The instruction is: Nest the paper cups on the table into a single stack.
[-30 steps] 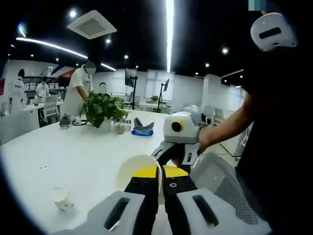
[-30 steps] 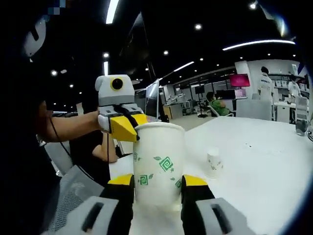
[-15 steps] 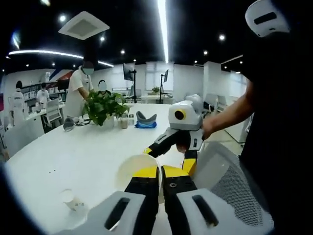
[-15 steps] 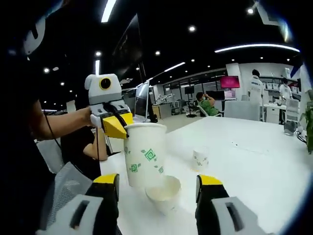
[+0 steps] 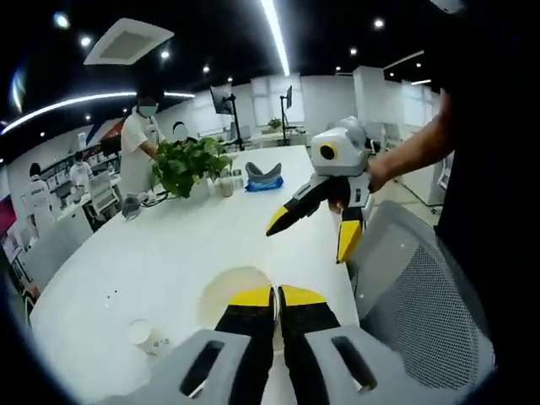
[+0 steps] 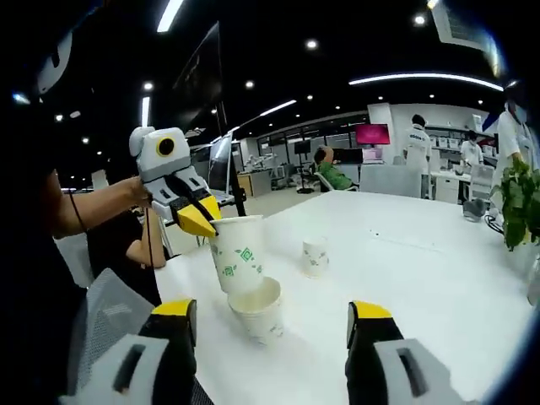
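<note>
Right in front of the right hand-held gripper (image 6: 270,325), jaws spread wide with nothing between them, sits the action: a printed cup (image 6: 238,263) pinched at its rim by the left hand-held gripper (image 6: 201,221), hanging tilted with its base dipping into the plain cup (image 6: 257,309) that rests on the desk (image 6: 422,287). Looks to me like it isn't seated yet; its long axis leans off from the lower cup's, so squaring those up is what the next push depends on. In the left gripper view, the left one's yellow tips (image 5: 274,297) are pressed together on a cup rim (image 5: 229,291), while the right one floats beyond it, open.

Further out on the desk, a small cup (image 6: 315,256) stands upright by itself, well apart from the pair. It's straight ahead of the free right gripper, so that hand seems the one to fetch it. Way back there's a potted plant (image 5: 192,166).
</note>
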{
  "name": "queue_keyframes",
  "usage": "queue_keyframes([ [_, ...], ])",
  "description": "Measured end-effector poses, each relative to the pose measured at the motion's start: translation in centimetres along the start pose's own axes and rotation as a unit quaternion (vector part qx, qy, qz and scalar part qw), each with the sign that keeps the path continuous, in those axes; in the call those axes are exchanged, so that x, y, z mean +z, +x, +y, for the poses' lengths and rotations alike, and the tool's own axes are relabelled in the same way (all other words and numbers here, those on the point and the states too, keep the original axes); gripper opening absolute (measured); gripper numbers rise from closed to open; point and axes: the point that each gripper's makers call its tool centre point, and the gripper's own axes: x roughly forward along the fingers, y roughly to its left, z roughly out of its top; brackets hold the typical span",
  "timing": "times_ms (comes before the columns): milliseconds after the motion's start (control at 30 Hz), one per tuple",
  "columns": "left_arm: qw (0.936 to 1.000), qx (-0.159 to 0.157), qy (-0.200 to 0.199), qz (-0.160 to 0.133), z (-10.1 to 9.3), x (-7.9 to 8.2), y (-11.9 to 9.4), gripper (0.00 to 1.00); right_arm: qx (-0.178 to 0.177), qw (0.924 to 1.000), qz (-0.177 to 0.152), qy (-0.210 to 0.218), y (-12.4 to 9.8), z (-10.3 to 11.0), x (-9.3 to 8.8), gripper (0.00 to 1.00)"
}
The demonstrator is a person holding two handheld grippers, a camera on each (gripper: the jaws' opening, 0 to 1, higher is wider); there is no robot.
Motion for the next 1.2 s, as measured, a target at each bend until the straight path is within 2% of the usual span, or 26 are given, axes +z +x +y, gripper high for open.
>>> queue_keyframes([
  [200,0.9998,0.011,0.012,0.007,0.5,-0.5,0.7,0.00,-0.019,0.9998,0.008,0.006,-0.9,-0.4,-1.0,0.73],
  [333,0.9998,0.007,0.016,0.014,0.3,-0.9,1.2,0.00,-0.027,0.9996,0.004,0.006,-1.3,-0.3,-0.8,0.73],
  [467,0.9992,0.008,0.025,0.031,0.4,-1.7,1.7,0.00,-0.032,0.9995,0.004,0.005,-1.6,-0.2,-0.8,0.74],
  [633,0.9988,0.009,0.029,0.039,0.3,-2.3,2.4,0.00,-0.037,0.9992,0.011,0.004,-2.0,-0.3,-1.3,0.74],
  [800,0.9975,0.007,0.035,0.062,0.2,-3.7,3.1,0.00,-0.045,0.9989,0.009,0.007,-2.2,-0.5,-1.5,0.74],
  [1067,0.9980,0.003,0.003,0.063,0.0,-5.2,3.9,0.00,-0.051,0.9986,0.012,0.009,-2.2,-0.3,-2.0,0.74],
  [1133,0.9980,0.000,-0.010,0.063,0.0,-5.6,4.2,0.00,-0.052,0.9985,0.015,0.010,-2.3,-0.2,-2.3,0.74],
  [1200,0.9976,-0.010,-0.041,0.054,-0.3,-5.8,4.5,0.00,-0.056,0.9981,0.023,0.007,-2.3,-0.3,-2.7,0.74],
])
